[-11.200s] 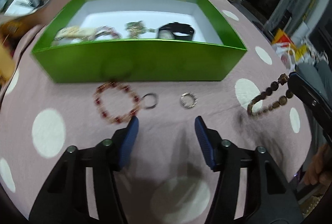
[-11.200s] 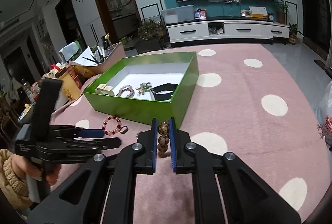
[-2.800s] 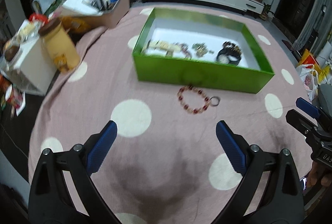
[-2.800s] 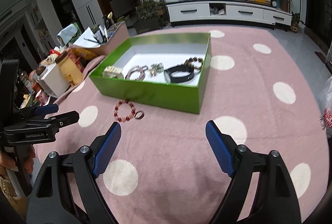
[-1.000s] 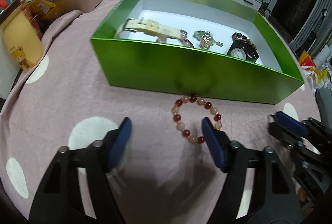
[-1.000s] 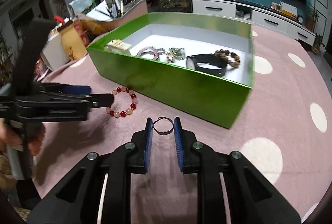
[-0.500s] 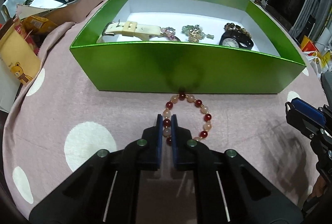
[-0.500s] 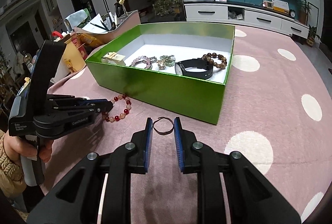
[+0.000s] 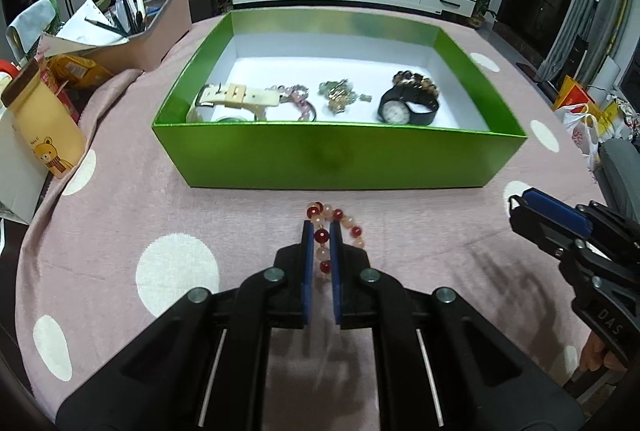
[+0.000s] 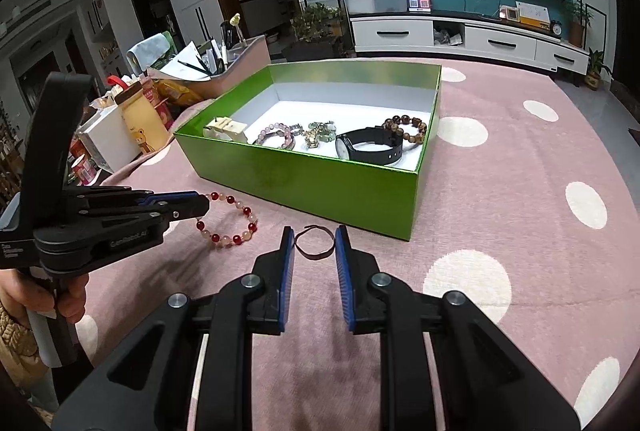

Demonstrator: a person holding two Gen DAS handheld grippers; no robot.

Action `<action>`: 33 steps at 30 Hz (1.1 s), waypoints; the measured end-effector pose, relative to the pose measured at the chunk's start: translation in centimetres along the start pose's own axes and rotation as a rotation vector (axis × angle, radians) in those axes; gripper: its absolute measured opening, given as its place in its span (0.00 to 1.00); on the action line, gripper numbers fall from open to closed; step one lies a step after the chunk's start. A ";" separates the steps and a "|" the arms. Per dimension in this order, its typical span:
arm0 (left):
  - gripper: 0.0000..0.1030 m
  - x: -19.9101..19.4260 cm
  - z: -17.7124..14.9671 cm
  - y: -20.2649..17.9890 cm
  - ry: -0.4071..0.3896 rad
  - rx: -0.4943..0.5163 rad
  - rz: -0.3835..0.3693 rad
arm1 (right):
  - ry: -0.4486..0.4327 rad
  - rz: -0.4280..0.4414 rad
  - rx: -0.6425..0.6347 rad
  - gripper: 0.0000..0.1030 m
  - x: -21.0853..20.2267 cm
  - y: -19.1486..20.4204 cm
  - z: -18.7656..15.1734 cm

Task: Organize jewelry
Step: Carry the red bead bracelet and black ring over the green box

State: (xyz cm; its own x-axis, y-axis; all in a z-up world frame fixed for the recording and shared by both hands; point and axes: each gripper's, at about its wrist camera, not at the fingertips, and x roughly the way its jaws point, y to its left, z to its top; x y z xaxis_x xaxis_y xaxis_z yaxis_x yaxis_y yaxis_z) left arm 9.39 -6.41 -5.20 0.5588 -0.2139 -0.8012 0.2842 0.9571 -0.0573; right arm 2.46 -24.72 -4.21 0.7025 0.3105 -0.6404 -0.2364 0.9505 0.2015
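Observation:
My left gripper [image 9: 320, 231] is shut on a red and peach bead bracelet [image 9: 347, 224] and holds it above the pink cloth, in front of the green box [image 9: 340, 159]. The bracelet also shows in the right wrist view [image 10: 232, 227], hanging from the left gripper [image 10: 202, 207]. My right gripper [image 10: 315, 235] is shut on a thin dark ring [image 10: 315, 241], which spans its pads. The right gripper shows at the right edge of the left wrist view [image 9: 516, 205]. The box holds a cream watch [image 9: 236, 96], a pink bead bracelet [image 9: 298, 99], a green charm piece [image 9: 340, 95], a black watch [image 9: 404, 109] and a brown bead bracelet [image 9: 416, 81].
A pink cloth with white dots [image 9: 176, 271] covers the table. A yellow bear jar [image 9: 42, 127], a white carton [image 10: 106, 143] and a pen holder box [image 9: 148, 39] crowd the left edge. A chair [image 9: 620, 167] and bags stand at the right.
My left gripper has lifted the red bead bracelet off the cloth and pulled back from the box. The right gripper still holds the ring and has risen a little.

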 end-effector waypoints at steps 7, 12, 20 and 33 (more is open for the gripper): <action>0.07 -2.0 0.0 -0.7 -0.032 0.008 -0.015 | -0.020 0.000 0.009 0.20 -1.4 -0.1 -0.1; 0.07 -3.5 -0.1 -1.2 -0.056 0.018 -0.021 | -0.039 -0.002 0.014 0.20 -2.5 -0.1 -0.2; 0.07 -5.6 -0.1 -2.0 -0.092 0.037 -0.025 | -0.081 -0.005 0.017 0.20 -4.3 0.0 0.1; 0.07 -8.0 0.4 -2.6 -0.144 0.065 -0.012 | -0.138 -0.004 0.006 0.20 -6.4 0.2 1.1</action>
State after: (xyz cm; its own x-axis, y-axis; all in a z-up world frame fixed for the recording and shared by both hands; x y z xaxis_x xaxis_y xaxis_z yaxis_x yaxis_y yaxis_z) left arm 4.44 -7.23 1.60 0.6598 -0.2554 -0.7067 0.3386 0.9406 -0.0239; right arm -1.35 -26.47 0.82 0.7891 0.3050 -0.5332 -0.2298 0.9516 0.2043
